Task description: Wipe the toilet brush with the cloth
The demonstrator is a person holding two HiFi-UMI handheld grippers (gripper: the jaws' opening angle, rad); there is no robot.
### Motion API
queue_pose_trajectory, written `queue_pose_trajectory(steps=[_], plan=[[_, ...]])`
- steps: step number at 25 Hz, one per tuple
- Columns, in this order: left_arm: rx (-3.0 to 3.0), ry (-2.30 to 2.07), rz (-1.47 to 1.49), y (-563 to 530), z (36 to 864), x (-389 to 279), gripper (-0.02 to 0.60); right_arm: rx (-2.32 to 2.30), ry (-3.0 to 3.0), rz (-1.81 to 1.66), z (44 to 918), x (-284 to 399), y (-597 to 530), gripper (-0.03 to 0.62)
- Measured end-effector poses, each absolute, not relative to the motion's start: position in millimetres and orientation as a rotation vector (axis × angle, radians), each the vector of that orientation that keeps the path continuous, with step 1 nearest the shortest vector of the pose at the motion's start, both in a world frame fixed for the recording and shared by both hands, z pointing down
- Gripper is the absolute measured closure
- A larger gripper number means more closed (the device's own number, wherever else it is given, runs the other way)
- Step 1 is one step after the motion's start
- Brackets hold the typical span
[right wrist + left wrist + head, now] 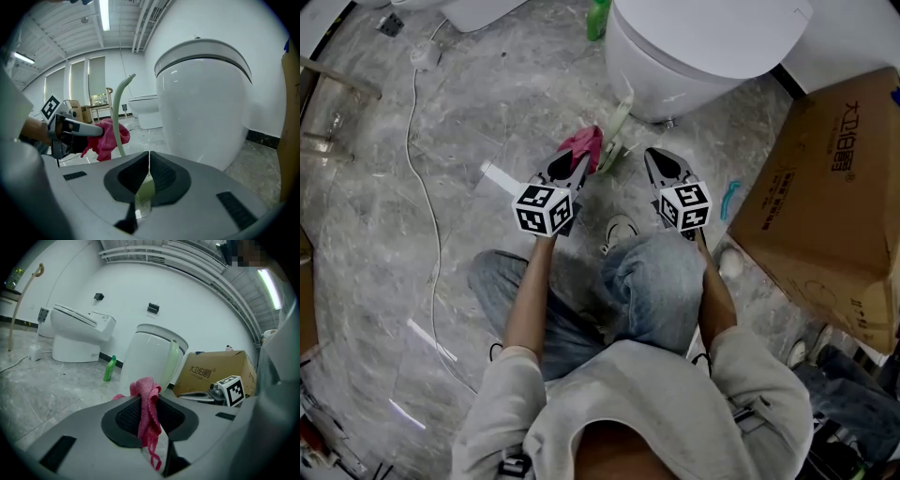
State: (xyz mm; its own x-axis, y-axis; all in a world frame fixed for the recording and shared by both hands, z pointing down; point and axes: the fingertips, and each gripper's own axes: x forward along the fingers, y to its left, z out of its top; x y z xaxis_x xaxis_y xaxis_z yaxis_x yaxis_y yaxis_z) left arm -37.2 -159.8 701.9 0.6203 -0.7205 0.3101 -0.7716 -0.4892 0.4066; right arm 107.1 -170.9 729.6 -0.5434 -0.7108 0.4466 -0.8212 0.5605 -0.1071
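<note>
Left gripper view: cloth (146, 389) in gripper (150, 400)

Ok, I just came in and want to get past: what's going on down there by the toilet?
A person low on the floor in front of the toilet holds a gripper in each hand. The left gripper is shut on a pink cloth. The right gripper is shut on the end of a pale green brush, whose handle curves upward. The cloth sits right at the handle, seemingly against it, so the wiping looks under way.
</note>
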Motion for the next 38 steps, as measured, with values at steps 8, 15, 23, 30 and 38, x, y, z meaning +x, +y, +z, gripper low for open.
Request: queue_pose_trajectory(steps=[8,15,23,30,38], plan=[[2.261,-1.155,0.22,-157.2,742.0,-36.2,0.488,1.26,-2.432,0.442,733.9,113.7,-172.5,0.562],[2.267,-1.202,0.182,-160.2,728.1,-50.9,0.488,1.247,-2.436,0.427,730.0,106.5,-171.9,0.562],[2.473,-1.278,-0.046,-176.4,599.3,-65.4,0.488,1.255,-2.43,0.415,724.1,109.1,-167.0,0.562],[2.675,-1.184,-0.158,-164.0,512.3,-37.5,0.488,1.251,-2.435,0.403,721.3,105.6,-163.2,0.562],[2.658,-1.119,-0.043,-153.0,545.6,-20.6,0.488,1.25,-2.431,0.396,720.2,105.9,-162.1,0.562]])
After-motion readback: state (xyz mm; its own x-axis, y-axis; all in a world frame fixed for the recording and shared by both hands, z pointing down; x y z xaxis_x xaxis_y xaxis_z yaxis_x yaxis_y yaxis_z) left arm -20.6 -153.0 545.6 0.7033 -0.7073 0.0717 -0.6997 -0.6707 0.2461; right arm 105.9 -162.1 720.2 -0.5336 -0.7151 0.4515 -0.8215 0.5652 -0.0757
